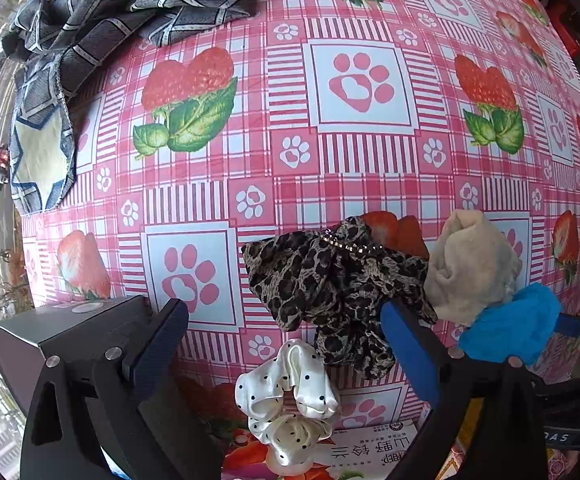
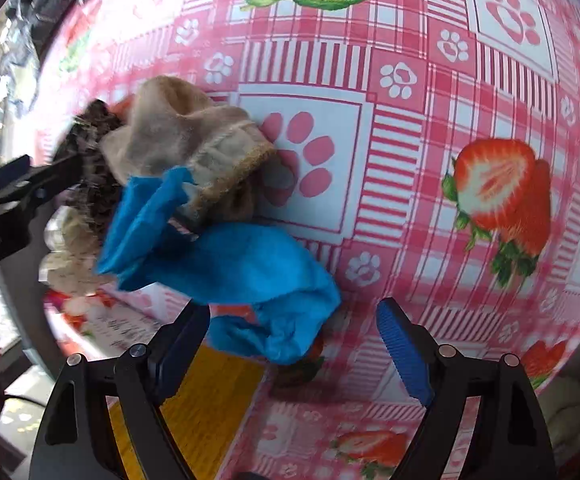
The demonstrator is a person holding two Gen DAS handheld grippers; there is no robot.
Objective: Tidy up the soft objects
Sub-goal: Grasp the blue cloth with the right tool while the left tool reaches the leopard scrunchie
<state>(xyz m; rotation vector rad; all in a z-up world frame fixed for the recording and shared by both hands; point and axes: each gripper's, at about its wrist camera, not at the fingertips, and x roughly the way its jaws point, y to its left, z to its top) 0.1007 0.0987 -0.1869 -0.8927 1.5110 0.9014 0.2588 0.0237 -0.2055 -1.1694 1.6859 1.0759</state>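
Note:
A leopard-print scrunchie (image 1: 330, 280) with a small bead strip lies on the strawberry tablecloth (image 1: 362, 160). A white polka-dot scrunchie (image 1: 290, 396) lies just in front of it. Both sit between the fingers of my left gripper (image 1: 285, 332), which stands open above them without touching either. To their right lie a beige sock-like cloth (image 1: 470, 268) and a blue cloth (image 1: 510, 328), bunched together. In the right wrist view the blue cloth (image 2: 241, 264) reaches in between the fingers of my right gripper (image 2: 294, 332), which is open. The beige cloth (image 2: 181, 140) lies beyond it.
A grey and blue patterned fabric (image 1: 109, 20) is heaped at the table's far left corner. A black box (image 1: 69, 332) stands beside the left finger. A printed packet (image 1: 370, 448) lies at the near edge, and a yellow surface (image 2: 209, 400) shows below the table edge.

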